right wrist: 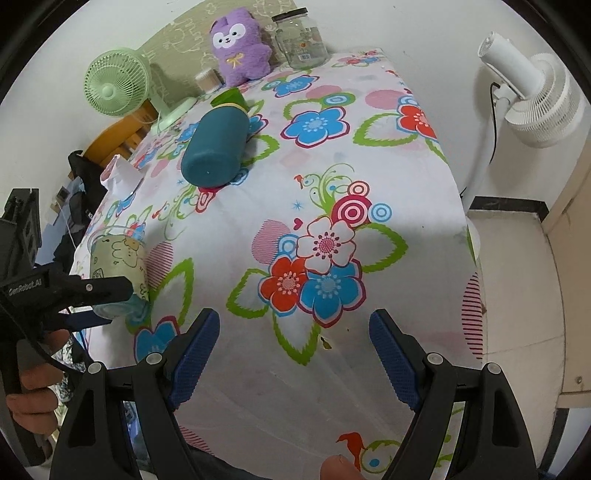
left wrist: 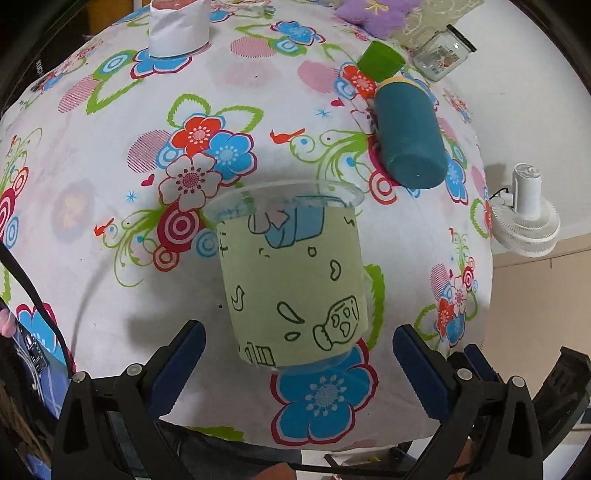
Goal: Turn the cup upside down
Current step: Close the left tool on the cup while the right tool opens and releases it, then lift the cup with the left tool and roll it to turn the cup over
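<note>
A clear plastic cup [left wrist: 295, 273] with a pale green doodle sleeve stands upright, rim up, on the flowered tablecloth [left wrist: 110, 147]. My left gripper [left wrist: 299, 354] is open, its blue pads on either side of the cup's base without touching it. The cup also shows at the far left of the right wrist view [right wrist: 118, 266], with the left gripper's black arm [right wrist: 66, 291] in front of it. My right gripper [right wrist: 295, 354] is open and empty over the middle of the table, well to the right of the cup.
A teal bottle [left wrist: 410, 136] lies on its side behind the cup, a green cup [left wrist: 380, 61] beyond it. A glass jar [right wrist: 301, 38], purple plush [right wrist: 240, 48], green fan [right wrist: 118, 85], white fan [right wrist: 532, 92] and white paper container [left wrist: 177, 27] stand around the table's edges.
</note>
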Action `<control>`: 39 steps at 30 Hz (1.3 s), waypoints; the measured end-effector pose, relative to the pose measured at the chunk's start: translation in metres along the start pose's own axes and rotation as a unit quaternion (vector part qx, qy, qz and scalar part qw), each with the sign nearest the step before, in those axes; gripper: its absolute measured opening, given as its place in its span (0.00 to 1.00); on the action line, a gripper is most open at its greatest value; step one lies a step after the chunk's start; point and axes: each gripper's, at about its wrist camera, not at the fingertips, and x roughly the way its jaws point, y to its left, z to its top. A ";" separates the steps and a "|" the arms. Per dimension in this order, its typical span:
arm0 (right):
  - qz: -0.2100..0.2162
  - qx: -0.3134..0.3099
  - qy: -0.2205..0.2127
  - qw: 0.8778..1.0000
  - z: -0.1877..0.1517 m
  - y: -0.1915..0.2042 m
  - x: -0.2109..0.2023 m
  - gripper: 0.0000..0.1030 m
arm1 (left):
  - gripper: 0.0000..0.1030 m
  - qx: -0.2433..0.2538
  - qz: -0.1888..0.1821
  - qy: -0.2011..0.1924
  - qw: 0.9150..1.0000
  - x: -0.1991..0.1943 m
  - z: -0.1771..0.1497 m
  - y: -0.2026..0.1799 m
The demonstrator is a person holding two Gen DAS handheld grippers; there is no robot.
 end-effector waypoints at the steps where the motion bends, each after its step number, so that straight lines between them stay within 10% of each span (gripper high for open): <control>1: 0.001 0.001 0.000 1.000 -0.001 0.000 0.000 0.83 | 0.97 -0.002 0.001 0.001 1.000 0.001 0.001 0.000; 14: 0.005 -0.006 -0.004 1.000 -0.006 0.006 0.001 0.83 | 0.57 -0.009 -0.007 0.027 1.000 0.007 0.015 0.002; 28: 0.015 -0.033 -0.004 0.999 -0.008 0.025 0.004 0.83 | 0.56 0.083 0.023 0.083 0.993 -0.004 0.032 -0.001; 33: 0.024 -0.055 -0.001 0.998 -0.011 0.043 0.009 0.83 | 0.56 0.157 0.074 0.117 0.978 -0.013 0.046 -0.011; 39: 0.030 -0.090 0.003 0.996 -0.015 0.066 0.015 0.83 | 0.56 0.257 0.163 0.166 0.938 -0.020 0.053 -0.026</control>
